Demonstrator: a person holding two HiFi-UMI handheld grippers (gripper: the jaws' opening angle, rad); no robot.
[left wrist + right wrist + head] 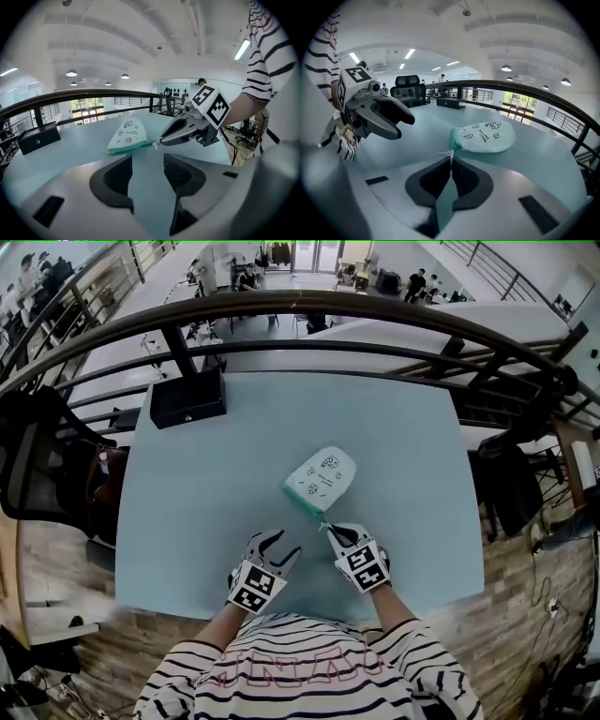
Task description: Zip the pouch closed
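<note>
A mint-and-white pouch (pixel 322 477) with small printed drawings lies on the pale blue table (pixel 187 521), its teal zipper edge (pixel 302 502) facing me. My right gripper (pixel 326 528) is shut on the white zipper pull (pixel 447 153) at the near right end of that edge. The right gripper view has the pouch (pixel 483 137) just beyond the closed jaws of the right gripper (pixel 450 160). Left of the pouch, my left gripper (pixel 280 543) hovers open and holds nothing. In the left gripper view the pouch (pixel 126 135) lies ahead of the left gripper (pixel 147 161), with the right gripper (pixel 160 139) at its zipper end.
A black box (pixel 187 397) sits at the table's far left corner. A dark curved railing (pixel 309 306) runs behind the table. A black chair (pixel 37 456) stands off the left edge. The table's near edge (pixel 309 601) is close to my arms.
</note>
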